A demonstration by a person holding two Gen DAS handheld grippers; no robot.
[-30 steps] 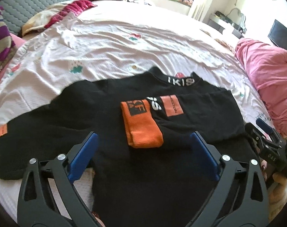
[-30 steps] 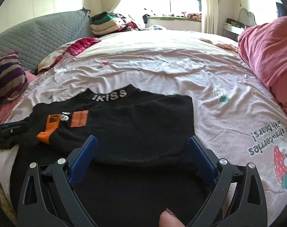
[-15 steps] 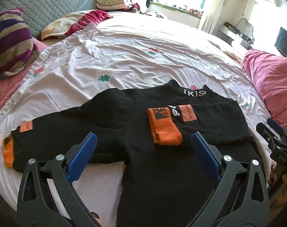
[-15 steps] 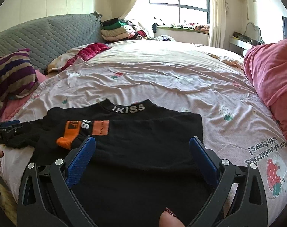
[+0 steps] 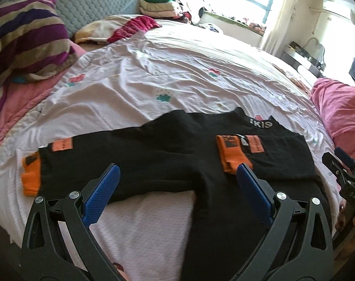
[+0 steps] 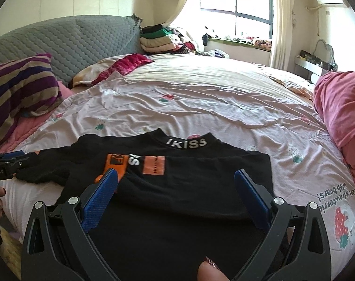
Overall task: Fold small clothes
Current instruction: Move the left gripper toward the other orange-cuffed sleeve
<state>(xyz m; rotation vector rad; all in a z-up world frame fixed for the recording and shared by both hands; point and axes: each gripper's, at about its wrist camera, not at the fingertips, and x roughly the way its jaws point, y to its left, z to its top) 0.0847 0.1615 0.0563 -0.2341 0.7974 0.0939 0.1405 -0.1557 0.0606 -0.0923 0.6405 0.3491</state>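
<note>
A black top (image 5: 177, 154) is being spread flat on the bed sheet (image 5: 177, 77), lying at twelve o'clock of both grippers. The left gripper (image 5: 177, 182) and right gripper (image 6: 176, 182) are being held spread wide, gripping nothing.

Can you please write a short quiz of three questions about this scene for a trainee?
1. True or false: the right sleeve of the black top is folded across its body.
2. What letters show on the collar?
3. The left tongs are: A) open, B) shut on a cuff.

Key: 1 true; 2 IKISS; 3 A.
</note>
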